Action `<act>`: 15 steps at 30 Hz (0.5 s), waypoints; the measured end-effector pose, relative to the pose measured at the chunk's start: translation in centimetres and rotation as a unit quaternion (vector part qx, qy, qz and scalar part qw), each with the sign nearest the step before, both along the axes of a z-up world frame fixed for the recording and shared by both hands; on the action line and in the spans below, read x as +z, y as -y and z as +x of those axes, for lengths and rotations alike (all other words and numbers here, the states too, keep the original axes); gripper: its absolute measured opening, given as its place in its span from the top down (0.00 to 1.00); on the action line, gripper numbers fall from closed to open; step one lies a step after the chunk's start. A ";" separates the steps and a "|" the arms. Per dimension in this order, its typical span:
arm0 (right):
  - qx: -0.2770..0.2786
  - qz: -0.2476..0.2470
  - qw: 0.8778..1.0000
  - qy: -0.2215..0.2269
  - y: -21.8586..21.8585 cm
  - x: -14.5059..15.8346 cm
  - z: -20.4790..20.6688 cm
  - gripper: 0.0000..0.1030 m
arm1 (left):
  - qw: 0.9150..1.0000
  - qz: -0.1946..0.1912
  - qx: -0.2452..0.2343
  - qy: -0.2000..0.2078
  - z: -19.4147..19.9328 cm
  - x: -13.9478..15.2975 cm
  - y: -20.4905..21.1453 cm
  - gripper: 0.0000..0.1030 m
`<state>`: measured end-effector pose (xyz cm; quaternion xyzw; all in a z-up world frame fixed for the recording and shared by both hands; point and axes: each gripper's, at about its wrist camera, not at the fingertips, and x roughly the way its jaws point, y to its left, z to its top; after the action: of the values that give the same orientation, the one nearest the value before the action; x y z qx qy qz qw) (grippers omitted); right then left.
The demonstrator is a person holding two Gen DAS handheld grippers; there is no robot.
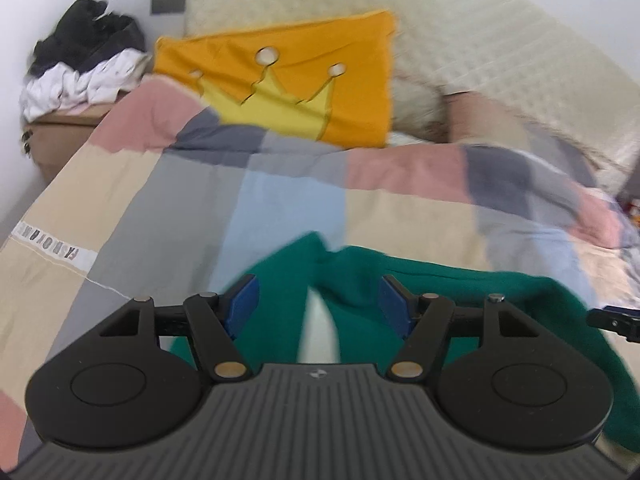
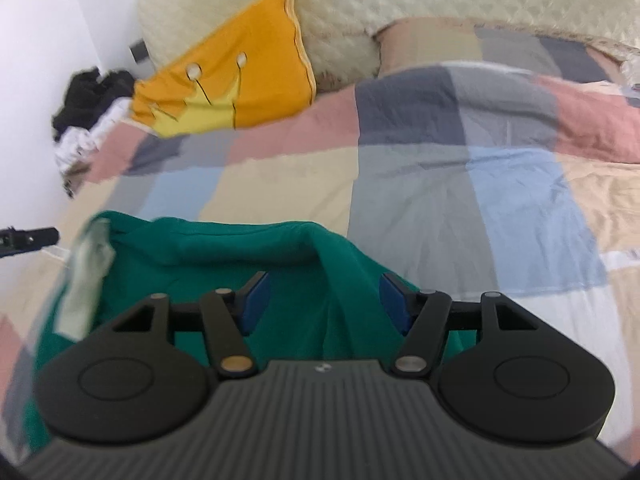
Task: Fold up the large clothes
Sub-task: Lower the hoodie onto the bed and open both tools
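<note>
Green garment (image 1: 400,276) is spread on the patchwork quilt (image 1: 168,184), directly under both tongs. Left gripper (image 1: 318,304): blue pads set wide, fabric seen between them, not pinched. Right gripper (image 2: 322,300): likewise wide, a raised fold running between the pads, untouched. Orange crown pillow (image 2: 256,92) is seen at 11 o'clock.

Motion blur smears both views, the crumpled green cloth garment (image 2: 224,252) runs hidden beneath each gripper body, and the patchwork pastel bedspread (image 1: 168,184) is cut off at the edges.
</note>
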<state>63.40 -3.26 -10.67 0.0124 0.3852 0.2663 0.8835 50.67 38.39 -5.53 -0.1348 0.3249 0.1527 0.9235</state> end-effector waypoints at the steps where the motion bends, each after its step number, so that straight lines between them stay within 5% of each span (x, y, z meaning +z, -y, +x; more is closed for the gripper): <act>1: -0.003 0.009 1.000 0.003 1.1 0.8 -1.3 0.39 | 1.000 -0.004 -0.009 0.008 -1.2 0.9 1.3 0.31; 7: -0.035 0.020 0.998 0.041 7.2 4.6 -9.0 0.39 | 0.997 -0.022 -0.045 0.051 -7.8 4.5 8.7 0.31; 15: -0.093 0.031 0.994 0.046 16.1 5.5 -18.9 0.39 | 0.992 -0.035 -0.087 0.081 -17.1 6.6 19.0 0.31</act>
<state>44.54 -19.39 -5.17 0.0635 0.3328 0.1957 0.9203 33.53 19.42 1.02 -0.1499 0.2649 0.0494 0.9513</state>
